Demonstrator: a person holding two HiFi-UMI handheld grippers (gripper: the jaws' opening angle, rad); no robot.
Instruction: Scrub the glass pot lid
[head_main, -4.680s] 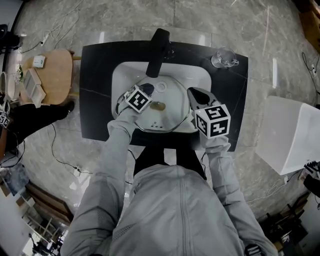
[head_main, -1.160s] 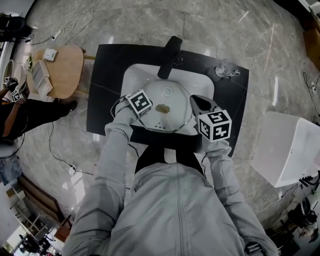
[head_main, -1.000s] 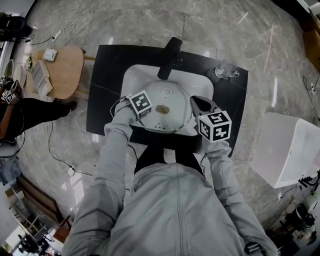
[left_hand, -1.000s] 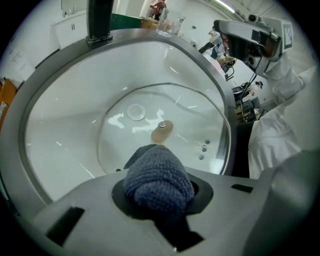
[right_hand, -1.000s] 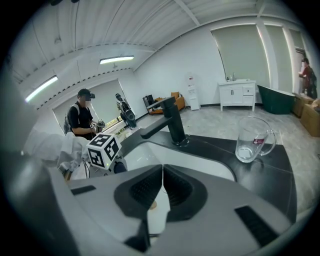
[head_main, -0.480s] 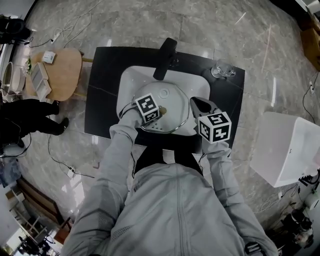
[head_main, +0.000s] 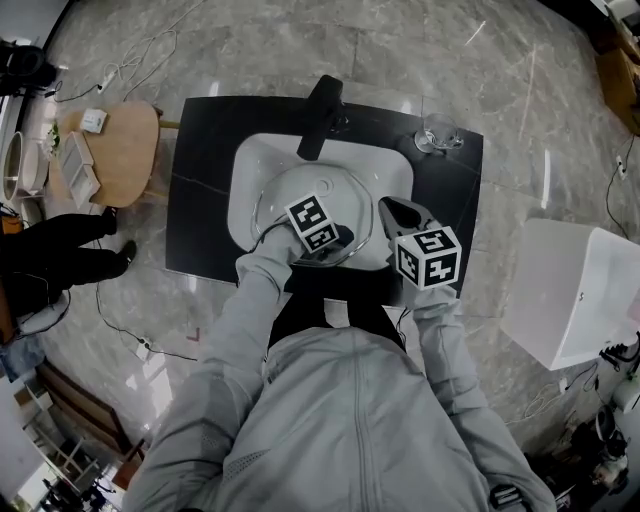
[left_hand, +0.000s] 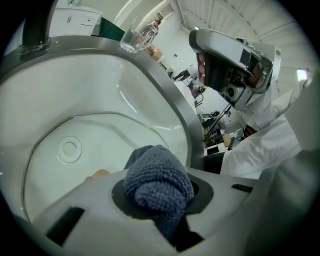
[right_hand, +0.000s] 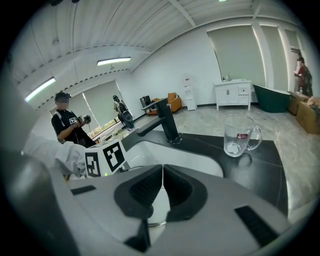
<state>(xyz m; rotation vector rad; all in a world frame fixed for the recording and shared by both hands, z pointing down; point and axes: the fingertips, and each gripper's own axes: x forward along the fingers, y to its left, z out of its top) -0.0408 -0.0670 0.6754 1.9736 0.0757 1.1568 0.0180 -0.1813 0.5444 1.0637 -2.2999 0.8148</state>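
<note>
The glass pot lid (head_main: 285, 190) lies in the white sink (head_main: 250, 160), its metal rim arcing across the basin in the left gripper view (left_hand: 75, 135). My left gripper (head_main: 338, 240) is over the lid's near right part, shut on a blue-grey cloth (left_hand: 157, 182) that bulges from its jaws (left_hand: 160, 195). The lid's tan knob (left_hand: 97, 175) peeks out beside the cloth. My right gripper (head_main: 392, 208) is at the lid's right edge with its jaws shut (right_hand: 161, 187); a bit of the lid's rim (right_hand: 157, 224) shows just below them.
A black faucet (head_main: 318, 105) stands behind the sink on the black counter (head_main: 200, 200). A glass mug (head_main: 437, 132) sits at the counter's back right. A wooden stool (head_main: 120, 150) is at the left, a white box (head_main: 570, 290) at the right, a person in black (head_main: 50, 250) nearby.
My left gripper has slid with the cloth from the lid's left side across to its near right, now covering the knob. The right gripper has stayed at the lid's right edge.
</note>
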